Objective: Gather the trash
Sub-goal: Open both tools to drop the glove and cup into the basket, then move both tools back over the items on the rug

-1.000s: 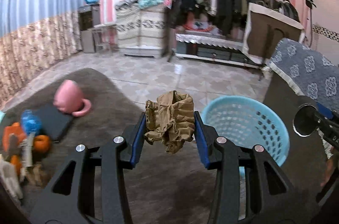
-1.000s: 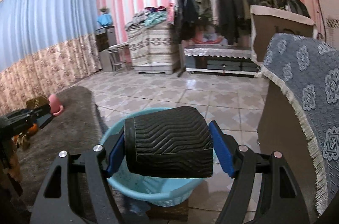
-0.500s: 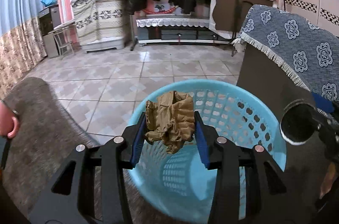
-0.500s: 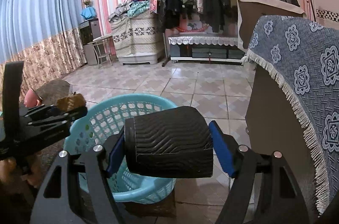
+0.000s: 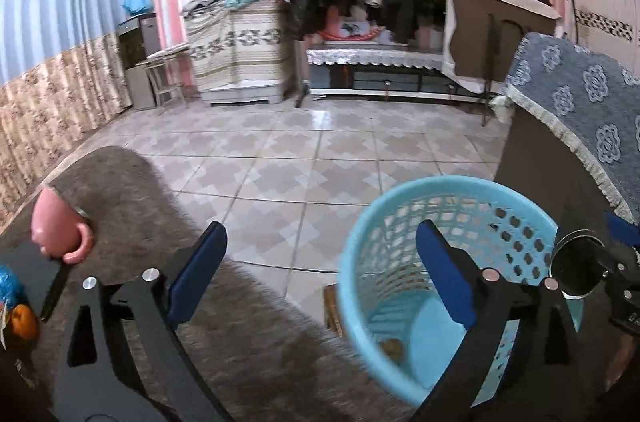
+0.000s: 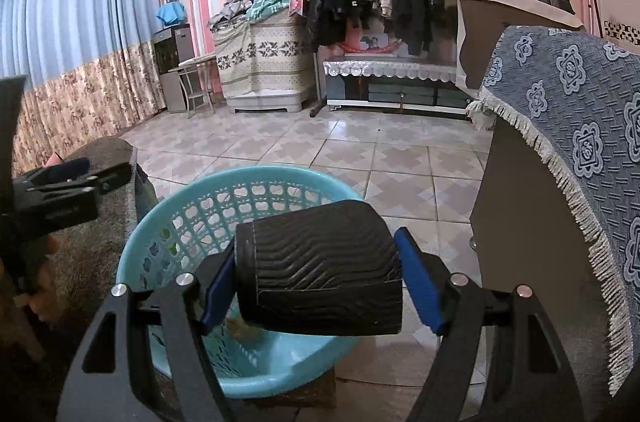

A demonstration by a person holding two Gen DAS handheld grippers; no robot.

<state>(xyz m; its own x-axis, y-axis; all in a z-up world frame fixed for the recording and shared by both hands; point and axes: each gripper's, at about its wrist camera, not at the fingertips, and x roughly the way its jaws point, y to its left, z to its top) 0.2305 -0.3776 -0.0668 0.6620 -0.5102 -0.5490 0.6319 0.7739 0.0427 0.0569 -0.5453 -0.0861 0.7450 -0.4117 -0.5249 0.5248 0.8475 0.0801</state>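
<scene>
Patterned tile floor (image 5: 304, 158), grey rug (image 5: 132, 206); left tool (image 5: 320, 262) apart, right tool (image 6: 316, 282) clamped on black cup (image 6: 320, 266).

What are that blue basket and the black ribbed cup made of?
Blue basket: looks like moulded plastic, smooth and slightly glossy, with a cut-out lattice wall. Black ribbed cup: probably paper with an embossed wavy sleeve, matte; it could be plastic.

Left gripper (image 5: 320, 262) jaws have just been opening and now stand wide with nothing between them; the crumpled brown wad (image 5: 392, 347) they held now lies in the blue basket (image 5: 360, 222), lower right of frame.
</scene>
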